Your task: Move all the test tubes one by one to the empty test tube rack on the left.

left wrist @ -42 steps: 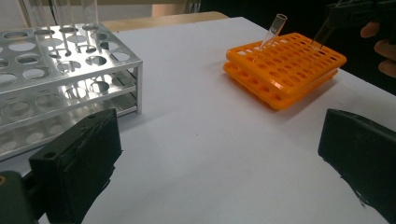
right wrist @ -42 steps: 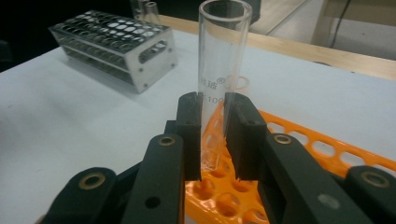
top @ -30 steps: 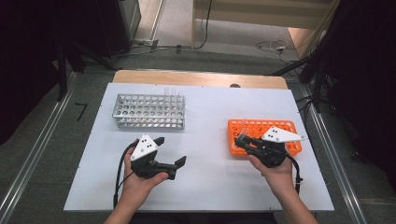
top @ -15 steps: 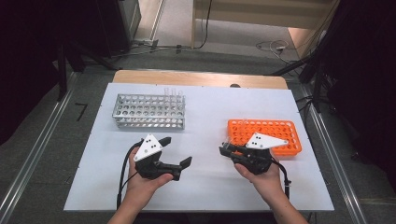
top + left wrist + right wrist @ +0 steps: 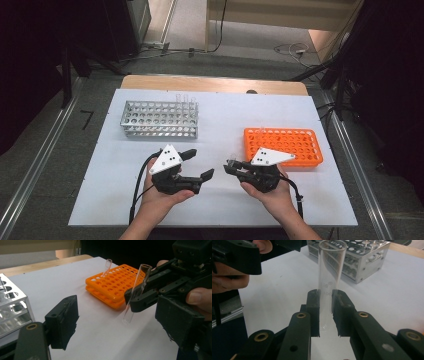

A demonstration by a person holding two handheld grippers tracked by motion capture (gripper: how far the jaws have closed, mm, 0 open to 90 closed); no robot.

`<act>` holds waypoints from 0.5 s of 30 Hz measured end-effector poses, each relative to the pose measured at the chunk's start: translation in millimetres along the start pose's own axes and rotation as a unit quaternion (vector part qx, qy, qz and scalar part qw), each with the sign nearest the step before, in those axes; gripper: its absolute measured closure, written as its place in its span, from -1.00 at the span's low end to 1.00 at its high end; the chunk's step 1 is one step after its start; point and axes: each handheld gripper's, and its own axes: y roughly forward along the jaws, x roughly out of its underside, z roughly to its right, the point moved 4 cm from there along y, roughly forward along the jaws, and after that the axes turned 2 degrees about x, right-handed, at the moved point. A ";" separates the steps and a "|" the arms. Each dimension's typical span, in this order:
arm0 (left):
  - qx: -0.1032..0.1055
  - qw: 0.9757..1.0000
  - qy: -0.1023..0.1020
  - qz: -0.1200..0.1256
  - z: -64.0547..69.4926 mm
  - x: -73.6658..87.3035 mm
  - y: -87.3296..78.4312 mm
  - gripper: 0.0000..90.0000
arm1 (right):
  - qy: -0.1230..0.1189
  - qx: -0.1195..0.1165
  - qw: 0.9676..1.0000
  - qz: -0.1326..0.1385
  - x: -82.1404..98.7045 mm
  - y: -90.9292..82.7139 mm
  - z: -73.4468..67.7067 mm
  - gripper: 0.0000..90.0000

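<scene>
Moved since a second ago: right gripper [image 5: 231, 165], away from the orange rack [image 5: 283, 146] and inward toward the middle of the white table top [image 5: 225, 120], now facing the left gripper [image 5: 197, 164]. Clamped between the right jaws, a clear glass tube [image 5: 328, 277], upright with a slight tilt, open mouth up, printed marks just above the pads, bottom end clear of the sheet. Held wide apart, the left jaws, gripping nothing, with the tube just beyond their tips in the left gripper view. Behind the right fingers, the orange rack, flat on the table, one more tube [image 5: 107, 267] leaning in a far hole. Beyond the left fingers, well apart, a metal rack [image 5: 159, 119] with a few clear tubes at its back edge. Under everything, a white sheet over a wooden table whose bare edge [image 5: 210, 84] shows at the far side. Around it, grey floor, metal rails along both sides, loose cables at the back, dark surroundings left and right.
</scene>
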 end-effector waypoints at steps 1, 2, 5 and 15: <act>0.002 1.000 -0.001 0.001 0.7 -0.5 0.8 -0.50 | -0.001 -0.003 1.000 -0.001 0.1 1.3 -1.5 0.65; 0.004 1.000 -0.003 0.001 1.6 -1.1 1.3 -0.46 | -0.001 -0.004 1.000 -0.003 0.2 2.6 -3.1 0.65; 0.009 1.000 0.001 0.002 4.9 -2.8 3.3 -0.34 | -0.005 -0.011 1.000 -0.006 0.8 7.0 -7.6 0.65; 0.035 0.999 0.019 -0.004 18.2 -2.4 15.4 0.06 | -0.016 -0.028 0.999 -0.017 2.0 18.2 -21.3 0.65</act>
